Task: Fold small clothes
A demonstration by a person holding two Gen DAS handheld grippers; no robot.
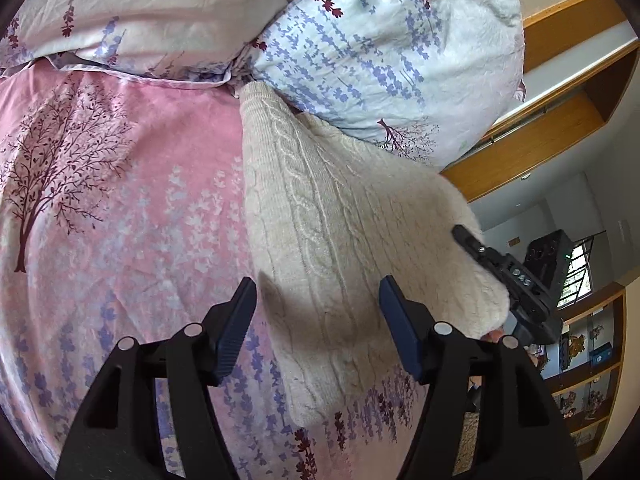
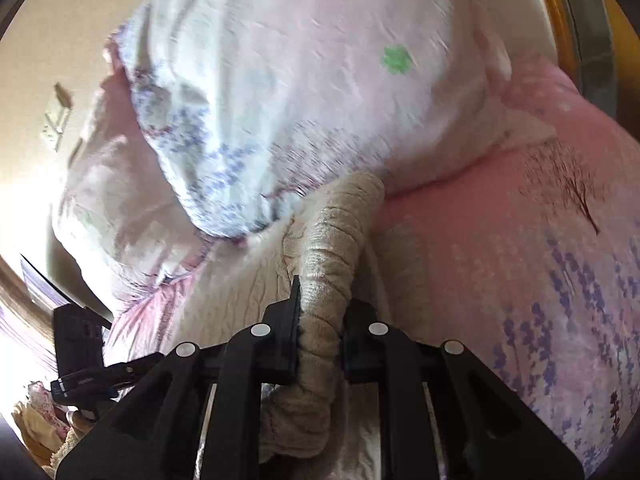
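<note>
A cream cable-knit sweater (image 1: 320,200) lies on the pink bedspread (image 1: 120,200), its far end tucked against a pillow. My left gripper (image 1: 316,292) hovers open over the sweater's near part, with knit below the gap and its pads touching nothing. At the sweater's right edge, the right gripper (image 1: 500,272) pokes in from the side. In the right wrist view, my right gripper (image 2: 324,304) is shut on a bunched, rolled part of the sweater (image 2: 336,240), which runs up between the fingers. More of the knit spreads to the left under it.
Two floral pillows (image 1: 380,48) are piled at the head of the bed, right behind the sweater. Wooden trim (image 1: 560,128) and shelves with small items (image 1: 588,360) stand beyond the bed's right side. The pink floral bedspread (image 2: 520,280) stretches to the right of the right gripper.
</note>
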